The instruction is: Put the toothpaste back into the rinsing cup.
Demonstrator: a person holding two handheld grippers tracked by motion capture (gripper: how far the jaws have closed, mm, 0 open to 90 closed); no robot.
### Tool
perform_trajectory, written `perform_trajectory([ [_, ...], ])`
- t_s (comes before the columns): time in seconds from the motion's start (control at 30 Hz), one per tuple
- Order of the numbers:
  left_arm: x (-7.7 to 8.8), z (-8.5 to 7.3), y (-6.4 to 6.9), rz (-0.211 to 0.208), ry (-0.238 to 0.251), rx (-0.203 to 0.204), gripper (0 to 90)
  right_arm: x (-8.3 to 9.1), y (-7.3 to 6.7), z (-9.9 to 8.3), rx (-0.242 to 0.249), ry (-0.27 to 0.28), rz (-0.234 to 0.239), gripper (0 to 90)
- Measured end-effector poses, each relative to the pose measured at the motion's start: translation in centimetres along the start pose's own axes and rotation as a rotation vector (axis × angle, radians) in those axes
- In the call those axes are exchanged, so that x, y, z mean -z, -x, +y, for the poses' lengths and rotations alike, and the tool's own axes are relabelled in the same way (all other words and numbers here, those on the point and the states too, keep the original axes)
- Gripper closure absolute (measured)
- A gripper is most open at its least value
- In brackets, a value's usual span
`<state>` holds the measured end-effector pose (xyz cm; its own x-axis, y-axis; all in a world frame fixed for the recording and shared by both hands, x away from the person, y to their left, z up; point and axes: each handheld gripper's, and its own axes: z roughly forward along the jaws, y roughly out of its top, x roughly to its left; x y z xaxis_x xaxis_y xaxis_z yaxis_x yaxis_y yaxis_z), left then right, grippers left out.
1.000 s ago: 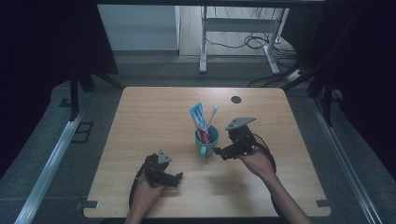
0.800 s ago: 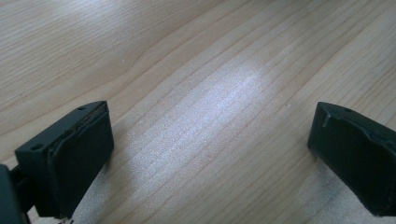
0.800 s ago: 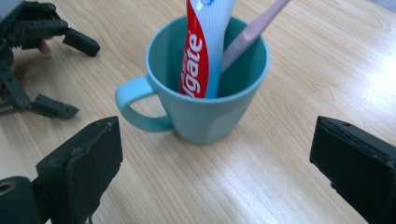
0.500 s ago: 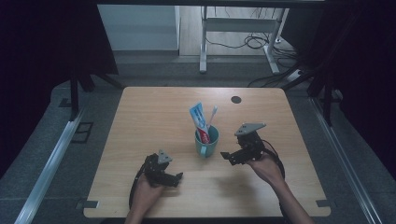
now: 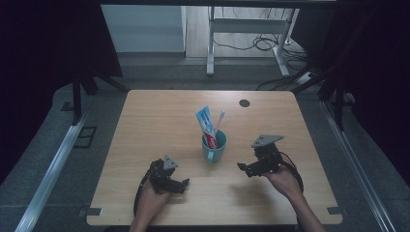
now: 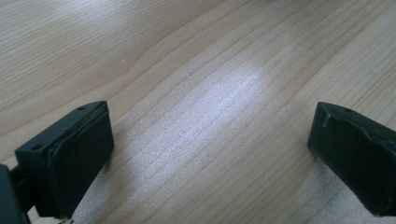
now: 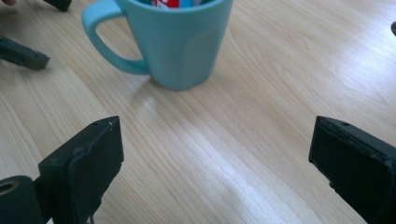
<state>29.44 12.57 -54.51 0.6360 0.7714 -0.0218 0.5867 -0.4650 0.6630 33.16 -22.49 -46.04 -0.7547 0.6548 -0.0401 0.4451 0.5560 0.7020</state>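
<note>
Nearest me on the table (image 5: 145, 125), my left gripper (image 5: 181, 185) sits low by the front edge, held in my left hand (image 5: 150, 200); in the left gripper view its jaws stand wide apart over bare wood (image 6: 205, 93) with nothing between them. Across to the right and slightly further in, my right gripper (image 5: 243, 168) is held in my right hand (image 5: 285, 182), with its grey plate (image 5: 266, 140) on top and its jaws pointing left toward the mug. From the right gripper view (image 7: 215, 154) I see those jaws spread wide as well, gripping nothing, with the teal mug (image 7: 180, 39) standing just ahead of them, its handle (image 7: 105, 39) turned to the left of that view. Seen from the high view, the mug (image 5: 213, 146) stands upright between my two grippers and a little beyond them, near the table's middle, touching neither. Standing in it are a toothpaste tube (image 5: 206, 125), leaning left, and a toothbrush (image 5: 220, 119), leaning right. Farther back, near the far edge, I can see a small dark round spot (image 5: 244, 103) on the tabletop, and past the table, a metal frame (image 5: 241, 29) and cables (image 5: 263, 43) on the floor
</note>
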Motion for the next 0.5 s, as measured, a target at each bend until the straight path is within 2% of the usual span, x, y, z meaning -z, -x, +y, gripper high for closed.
perform_trajectory([
  [0.5,0.0,0.0,0.1,0.003,0.003,0.01,0.4,-0.3,-0.1,-3.3,-0.009,-0.03,-0.02,2.8],
])
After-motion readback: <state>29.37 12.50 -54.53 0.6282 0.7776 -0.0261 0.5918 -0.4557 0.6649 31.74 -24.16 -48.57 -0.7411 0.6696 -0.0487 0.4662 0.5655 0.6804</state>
